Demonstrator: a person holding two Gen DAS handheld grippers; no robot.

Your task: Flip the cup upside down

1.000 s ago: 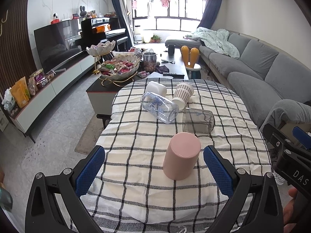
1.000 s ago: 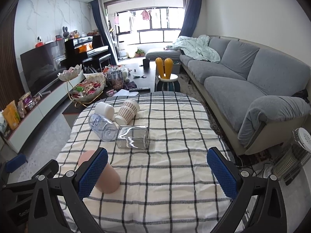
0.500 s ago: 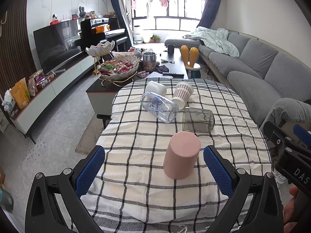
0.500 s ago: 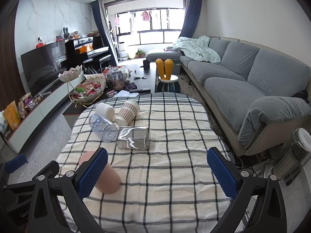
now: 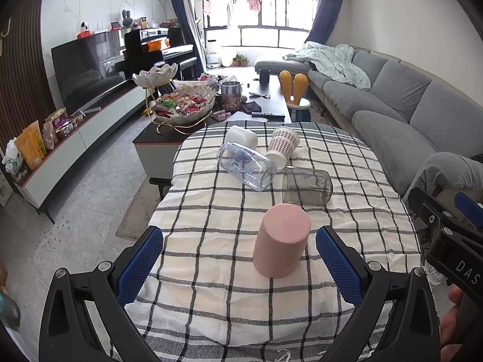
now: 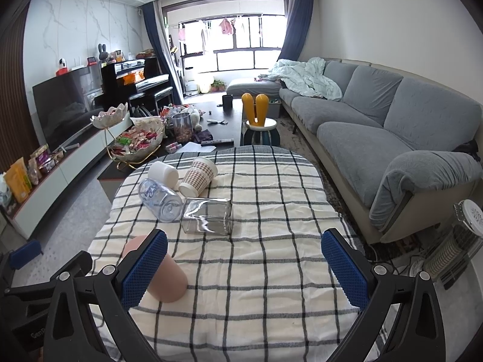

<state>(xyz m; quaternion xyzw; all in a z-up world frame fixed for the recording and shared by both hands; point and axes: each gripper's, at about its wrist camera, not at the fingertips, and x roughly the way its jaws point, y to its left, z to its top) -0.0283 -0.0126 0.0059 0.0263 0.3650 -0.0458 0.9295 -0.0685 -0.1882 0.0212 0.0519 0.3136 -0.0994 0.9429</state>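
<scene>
A pink cup (image 5: 281, 239) stands upside down, base up, on the checked tablecloth (image 5: 211, 211). In the right wrist view the cup (image 6: 169, 280) shows partly behind the left finger. My left gripper (image 5: 238, 259) is open and empty, its blue pads on either side of the cup and a little nearer than it, not touching. My right gripper (image 6: 244, 268) is open and empty over bare cloth to the right of the cup. The right gripper's body shows at the right edge of the left wrist view.
Farther back on the cloth lie a clear bottle (image 5: 247, 166), a grey glass jar (image 5: 306, 187), a checked paper cup (image 5: 282, 147) and a white cup (image 5: 241, 137), all on their sides. A grey sofa (image 6: 392, 138) runs along the right. A heater (image 6: 452, 247) stands by it.
</scene>
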